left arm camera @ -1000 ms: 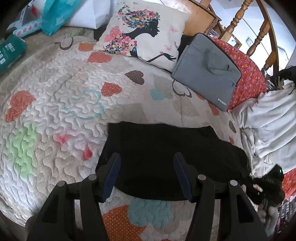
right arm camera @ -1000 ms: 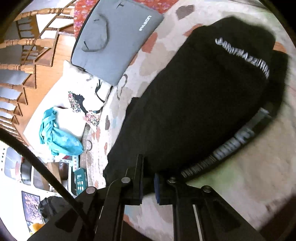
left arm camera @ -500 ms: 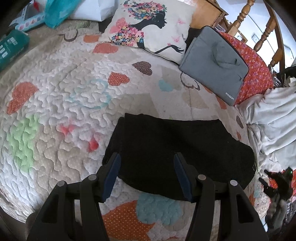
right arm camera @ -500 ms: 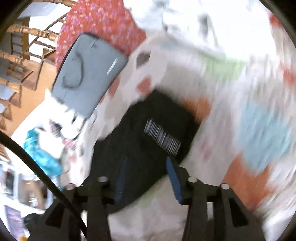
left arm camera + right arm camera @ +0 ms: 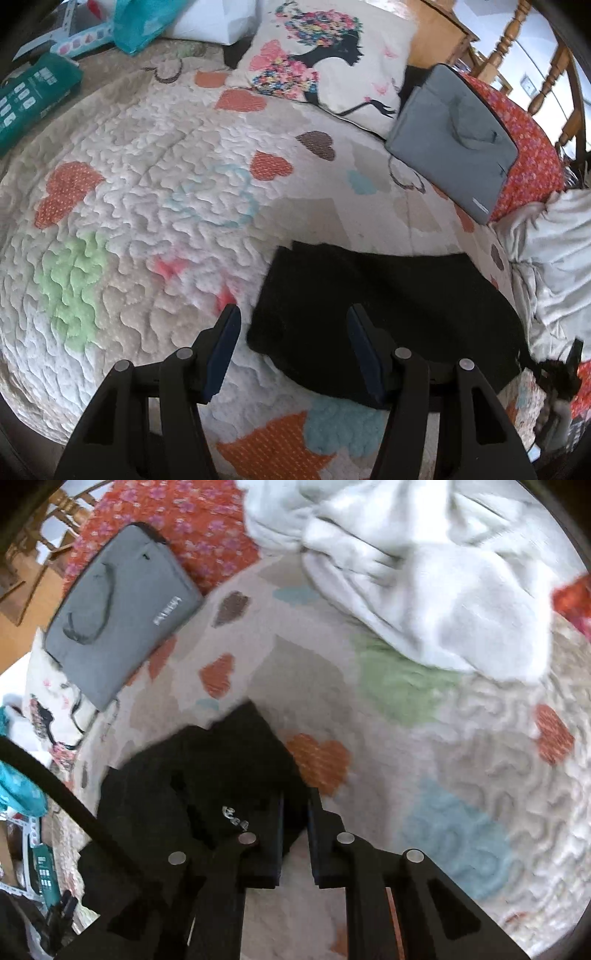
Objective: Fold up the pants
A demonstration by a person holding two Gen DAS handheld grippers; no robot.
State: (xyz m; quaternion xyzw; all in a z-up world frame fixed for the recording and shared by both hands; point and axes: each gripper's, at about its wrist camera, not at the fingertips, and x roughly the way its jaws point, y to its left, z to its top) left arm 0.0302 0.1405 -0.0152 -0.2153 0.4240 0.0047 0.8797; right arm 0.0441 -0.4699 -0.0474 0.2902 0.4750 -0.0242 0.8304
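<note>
Progress: black fabric pants (image 5: 384,314) are seen folded into a compact rectangle; little is judged left beyond tidying (a final fold may be wanted).
Location: the pants are laid flat on the heart-patterned quilted bed (image 5: 140,229), near a crumpled white sheet (image 5: 424,579).
Left gripper (image 5: 293,345): fingers spread, nothing held, poised over the near edge.
Right gripper (image 5: 295,830): fingers nearly pressed together; whether cloth is pinched cannot be told.
</note>
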